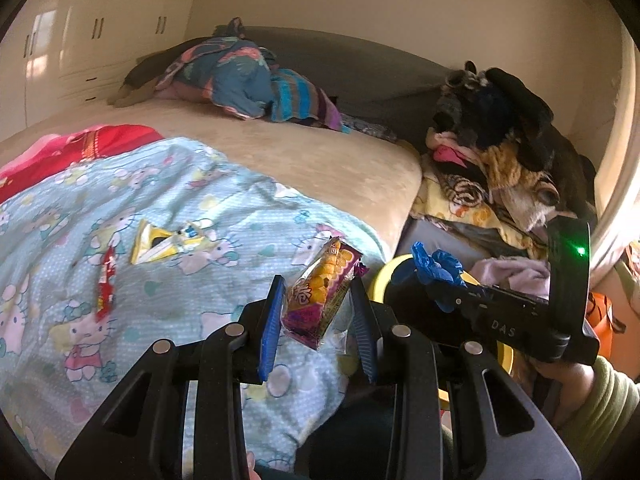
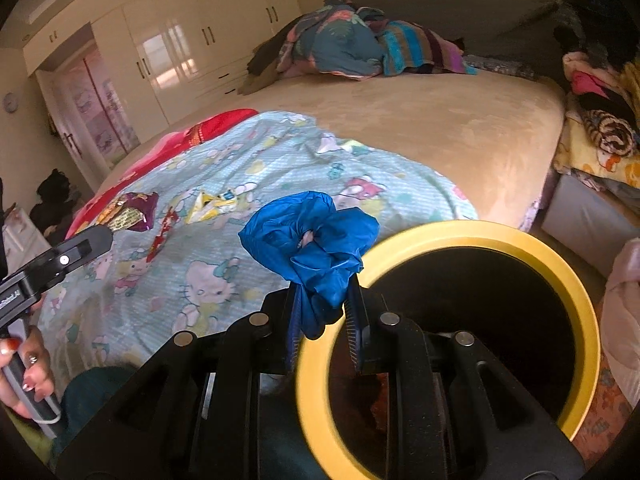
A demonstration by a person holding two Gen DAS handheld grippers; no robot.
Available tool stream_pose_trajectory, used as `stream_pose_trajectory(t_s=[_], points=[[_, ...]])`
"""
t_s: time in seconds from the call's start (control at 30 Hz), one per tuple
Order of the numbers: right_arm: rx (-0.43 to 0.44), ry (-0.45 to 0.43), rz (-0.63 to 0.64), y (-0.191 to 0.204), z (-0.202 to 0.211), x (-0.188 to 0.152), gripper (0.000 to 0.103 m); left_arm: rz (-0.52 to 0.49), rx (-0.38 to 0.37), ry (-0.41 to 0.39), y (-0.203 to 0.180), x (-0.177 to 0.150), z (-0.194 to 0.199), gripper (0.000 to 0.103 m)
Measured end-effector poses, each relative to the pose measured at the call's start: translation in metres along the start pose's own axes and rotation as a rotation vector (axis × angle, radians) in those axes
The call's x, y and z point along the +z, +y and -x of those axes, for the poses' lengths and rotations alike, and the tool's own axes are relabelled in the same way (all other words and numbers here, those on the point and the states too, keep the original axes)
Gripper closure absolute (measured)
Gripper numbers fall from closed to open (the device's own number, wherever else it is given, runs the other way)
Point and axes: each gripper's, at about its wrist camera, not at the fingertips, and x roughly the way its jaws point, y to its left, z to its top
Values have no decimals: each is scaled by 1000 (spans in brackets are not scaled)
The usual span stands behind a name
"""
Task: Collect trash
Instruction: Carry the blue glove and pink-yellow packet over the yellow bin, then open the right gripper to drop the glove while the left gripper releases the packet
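The snack packet (image 1: 320,292), purple and yellow, hangs above the bed's edge, pinched between the blue pads of the left gripper (image 1: 316,320). The crumpled blue wrapper (image 2: 312,248) is clamped in the narrow jaws of the right gripper (image 2: 324,320), just over the near rim of the bin (image 2: 480,232), a dark round bin with a yellow rim standing on the floor beside the bed. Two more pieces lie on the cartoon-print sheet (image 1: 192,200): a yellow wrapper (image 1: 168,242) and, just left of it, a red wrapper (image 1: 106,284), apart from each other. Beyond the sheet the beige bed (image 1: 320,152) carries a bundle of blankets (image 1: 240,76) near its head. A clothes pile (image 1: 500,152) stands to the right of the bed, behind the bin. White wardrobes (image 2: 180,48) line the far wall.
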Motion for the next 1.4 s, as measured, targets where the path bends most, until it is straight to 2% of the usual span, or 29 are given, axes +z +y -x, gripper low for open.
stream_pose_trajectory(t_s=[0.8, 1.13, 1.4], points=[[-108, 0, -42, -60, 21, -5, 88, -172, -97, 72, -77, -12, -36, 72], [-144, 23, -65, -84, 23, -15, 86, -252, -144, 128, -115, -29, -59, 72], [-158, 32, -98, -105, 26, -21, 85, -263, -149, 182, -125, -36, -83, 71]])
